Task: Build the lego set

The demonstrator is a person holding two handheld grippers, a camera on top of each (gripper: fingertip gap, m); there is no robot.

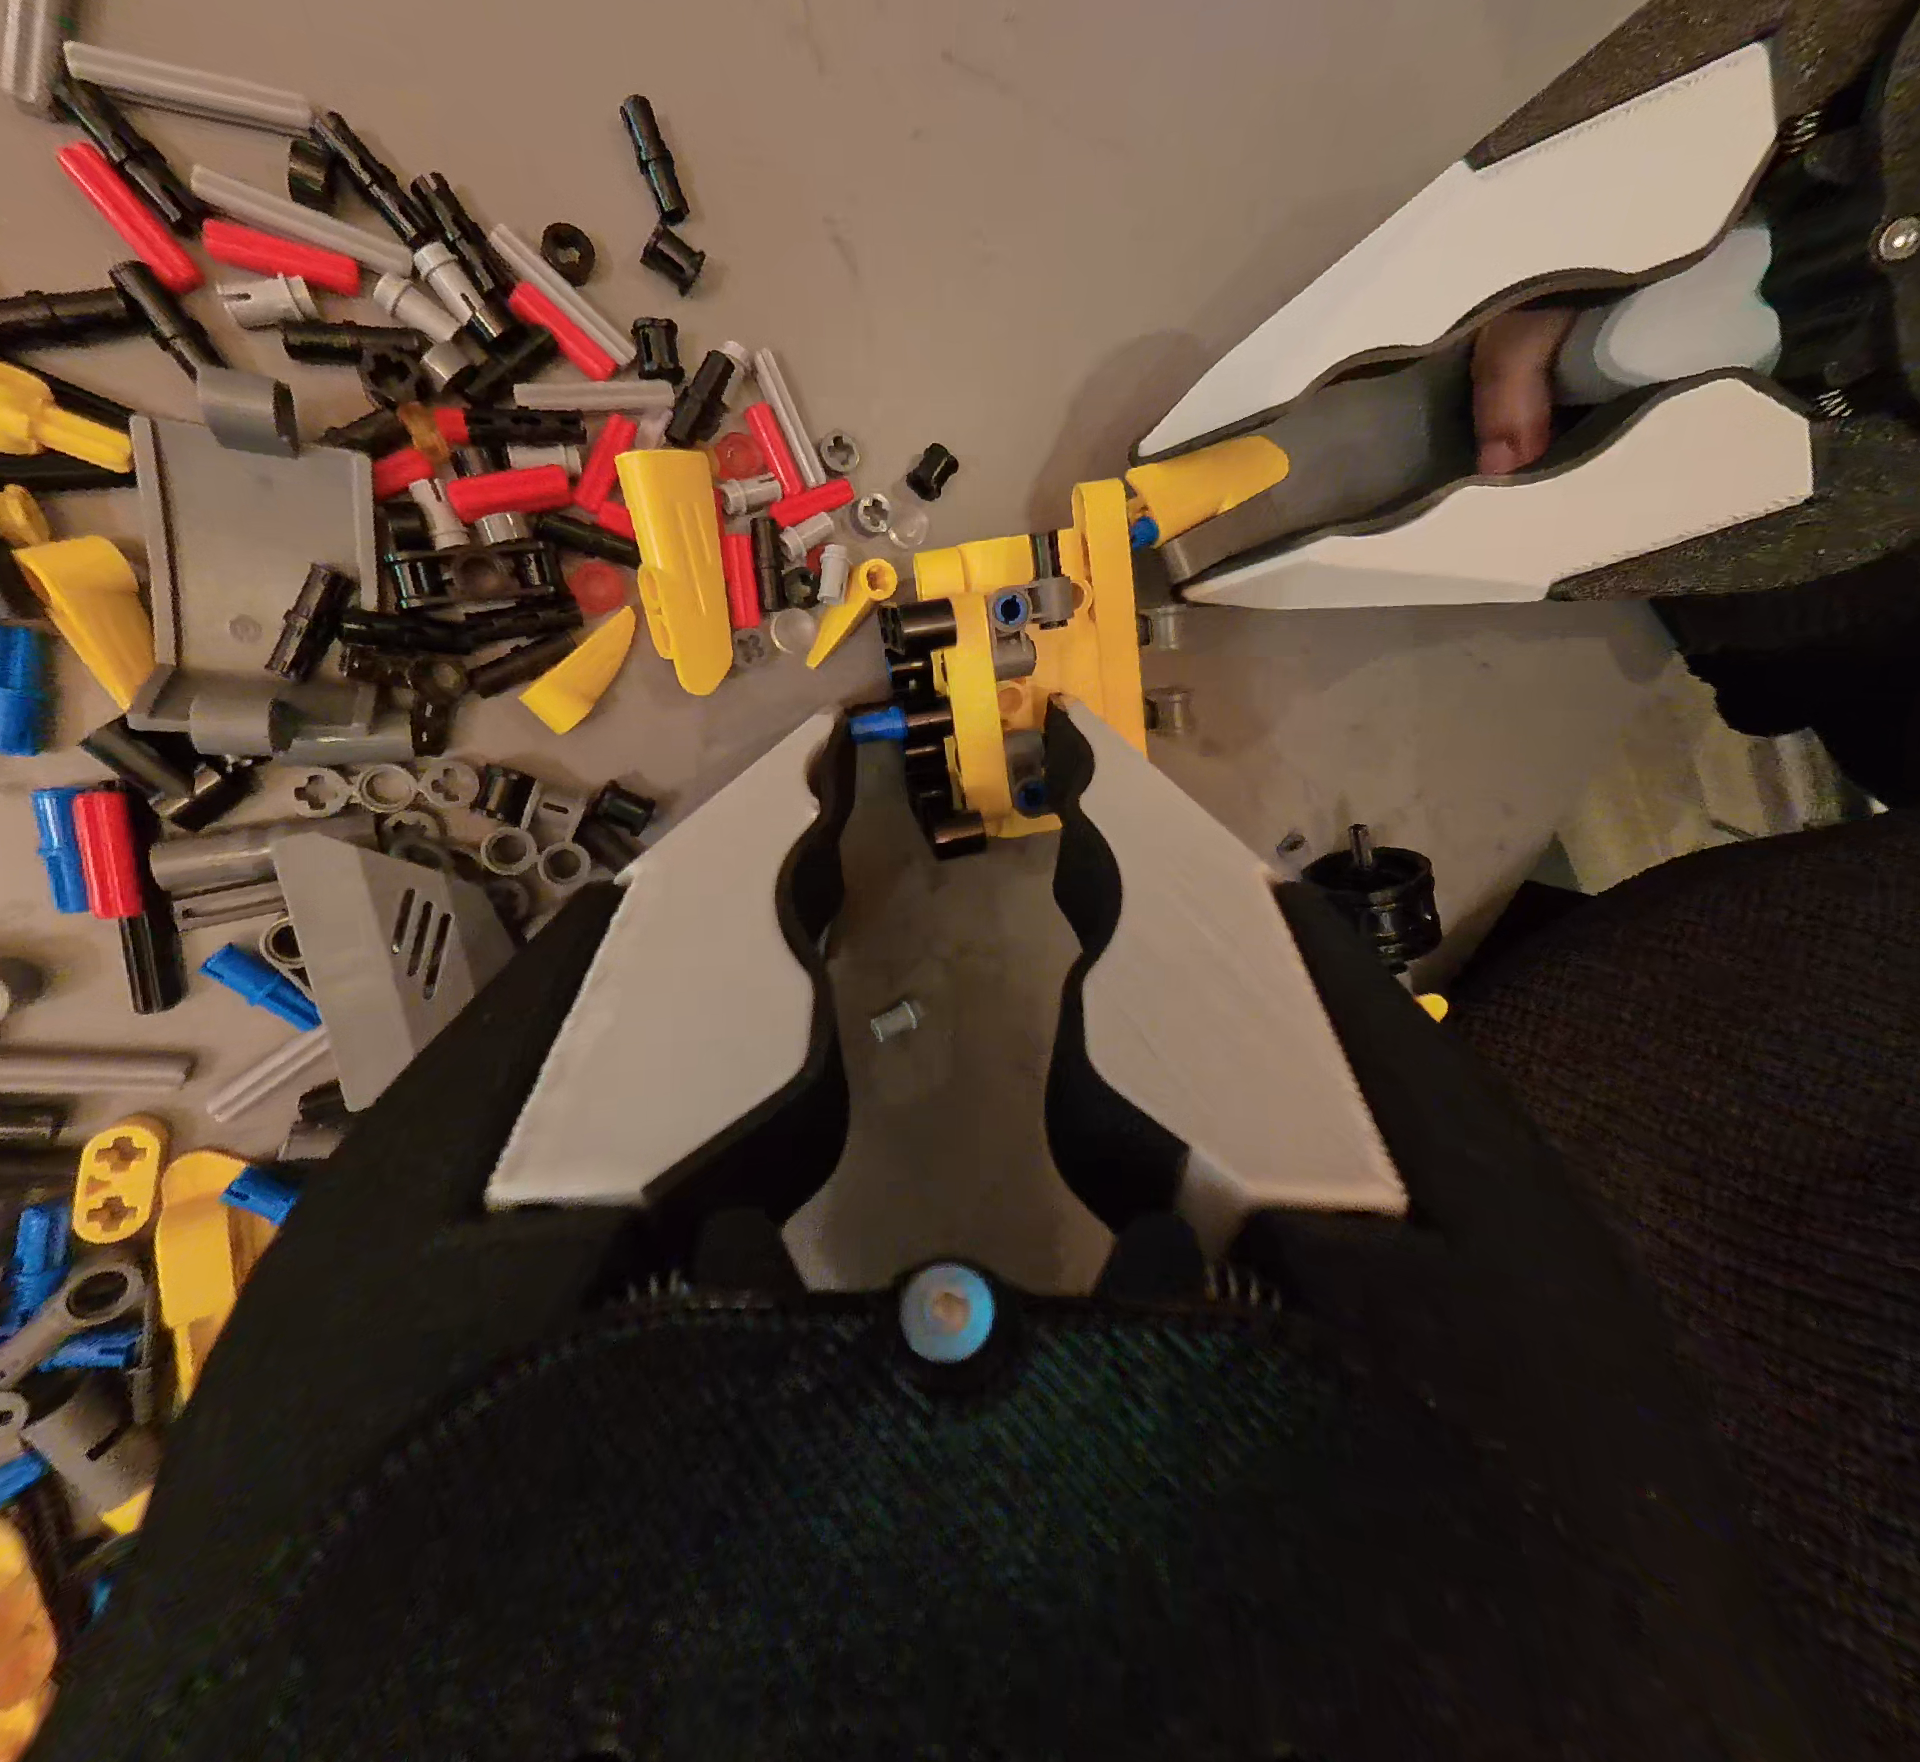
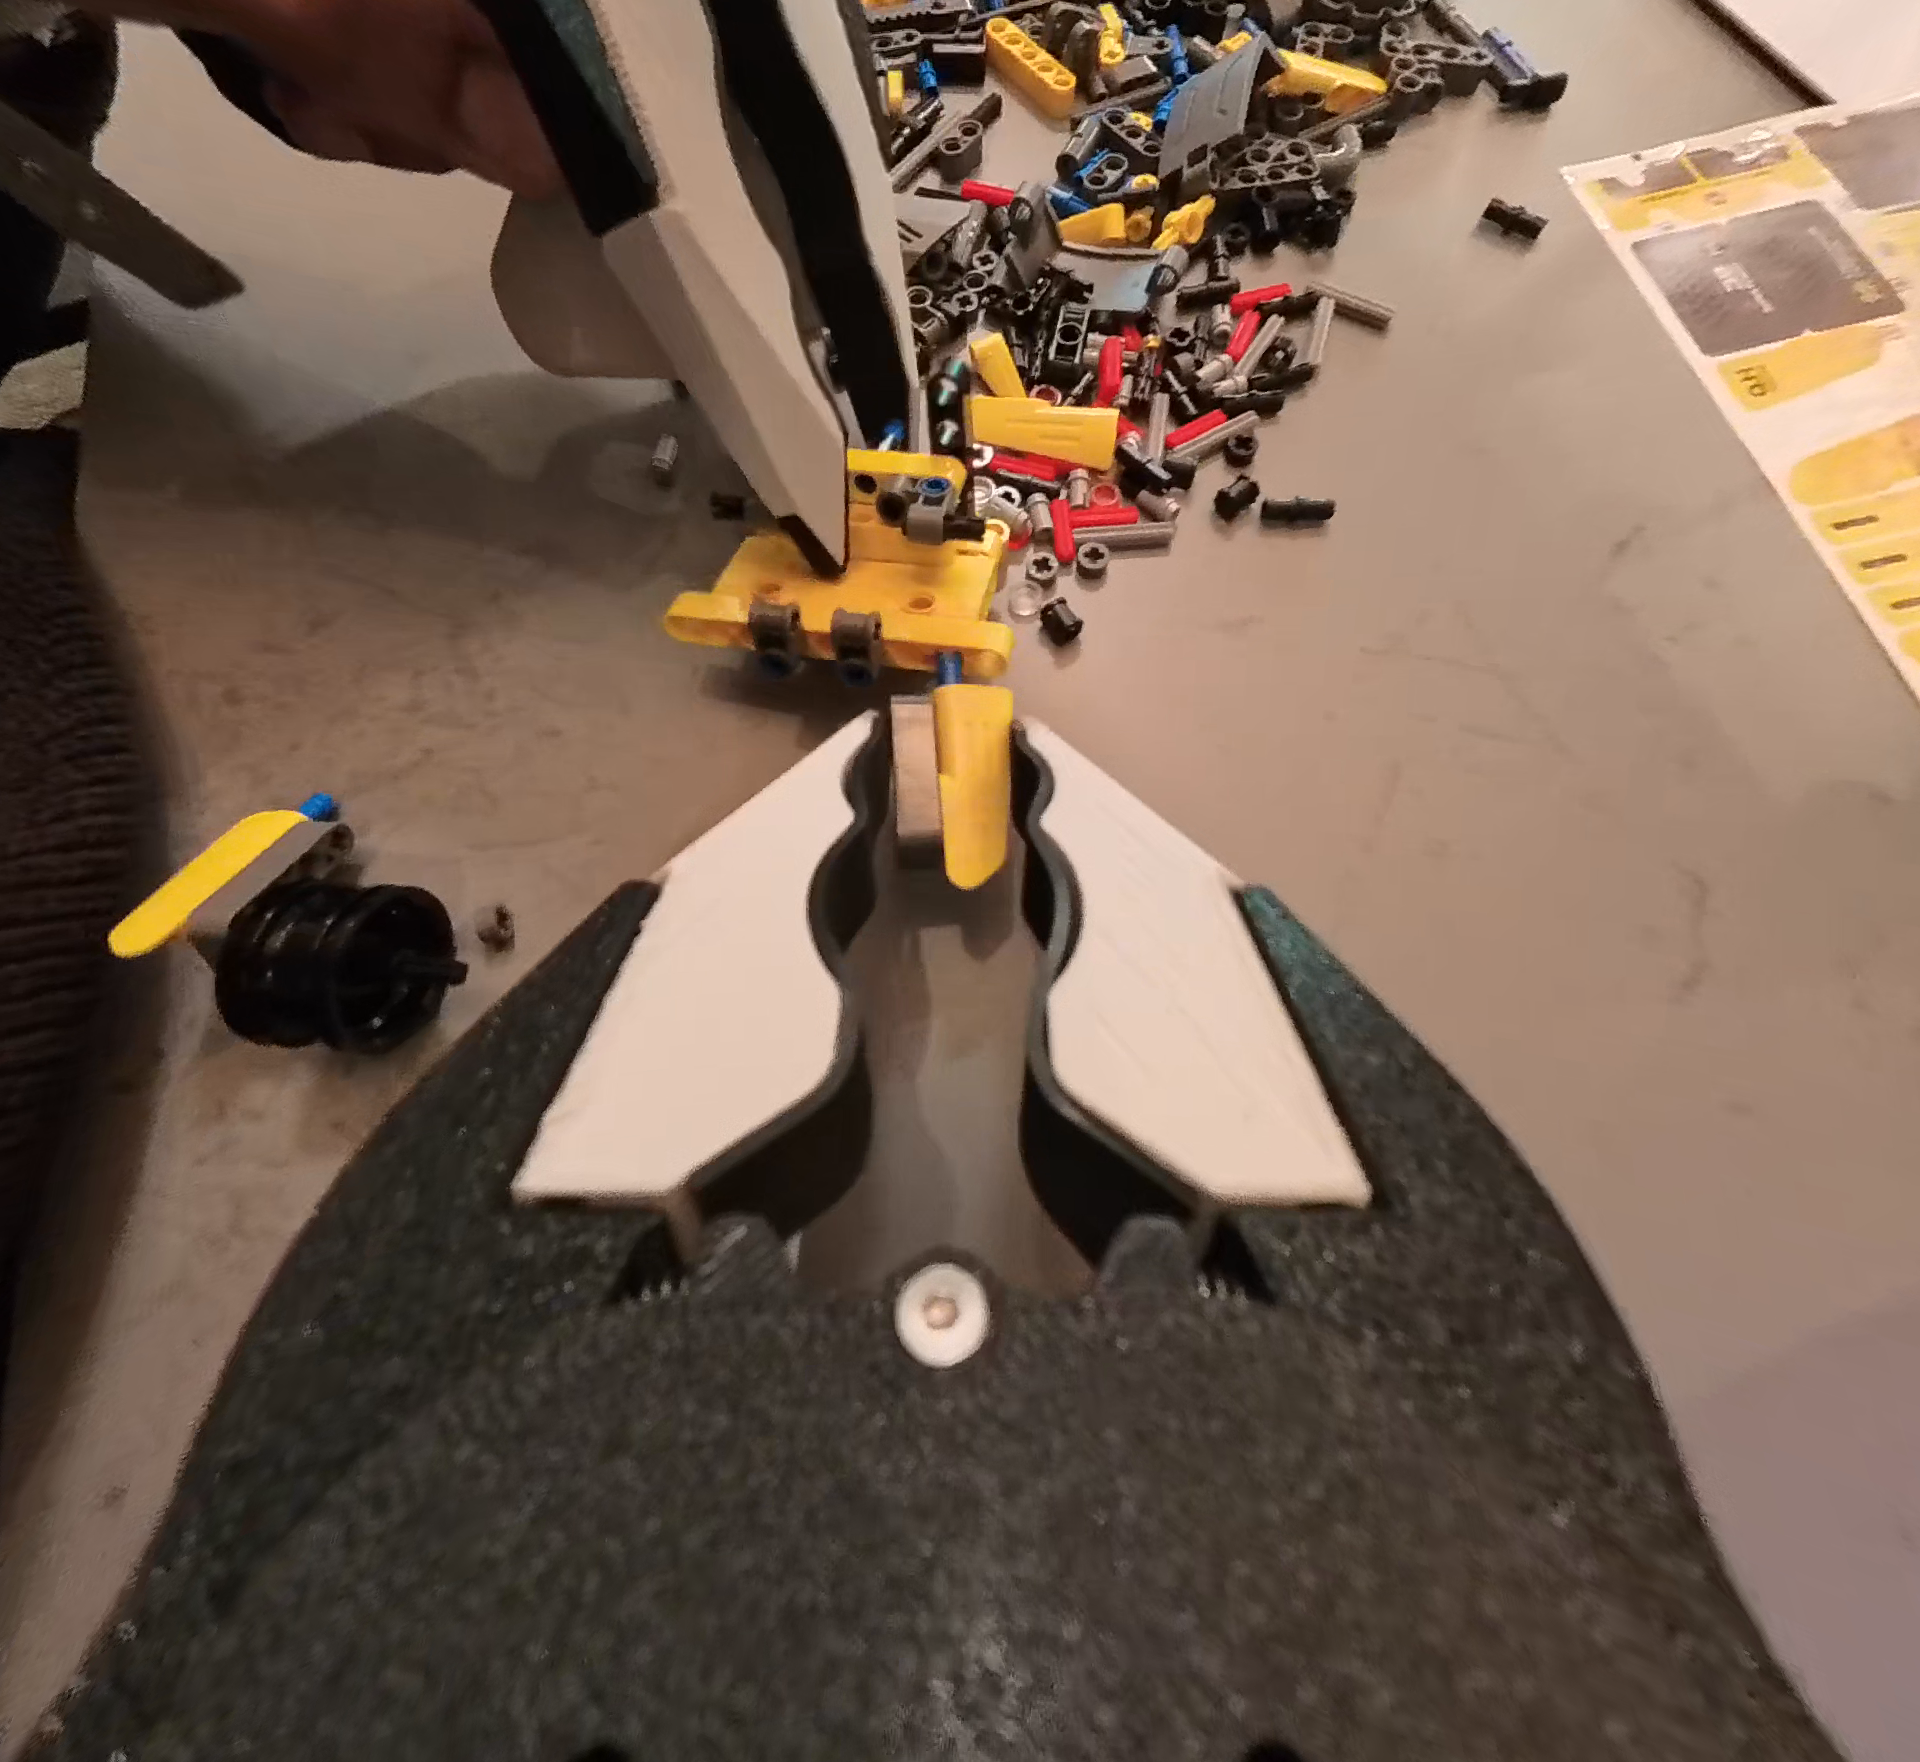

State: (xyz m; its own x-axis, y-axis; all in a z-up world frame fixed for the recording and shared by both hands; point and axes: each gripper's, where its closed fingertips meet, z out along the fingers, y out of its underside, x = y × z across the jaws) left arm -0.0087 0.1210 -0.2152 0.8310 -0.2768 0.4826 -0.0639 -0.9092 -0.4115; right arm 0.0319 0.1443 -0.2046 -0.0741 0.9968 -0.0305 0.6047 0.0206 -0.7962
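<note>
Between both grippers' fingers [image 1: 1122, 819], yellow assembly [image 1: 1023, 663].

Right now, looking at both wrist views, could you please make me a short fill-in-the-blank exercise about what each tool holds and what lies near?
1. The left tool grips an assembly that is mostly ____ in colour.
2. The right tool holds a yellow and ____ piece.
3. The black wheel lies on the ____.
4. The loose parts form a pile on the assembly's ____ side in the left wrist view.

Missing words: yellow; grey; table; left
</note>
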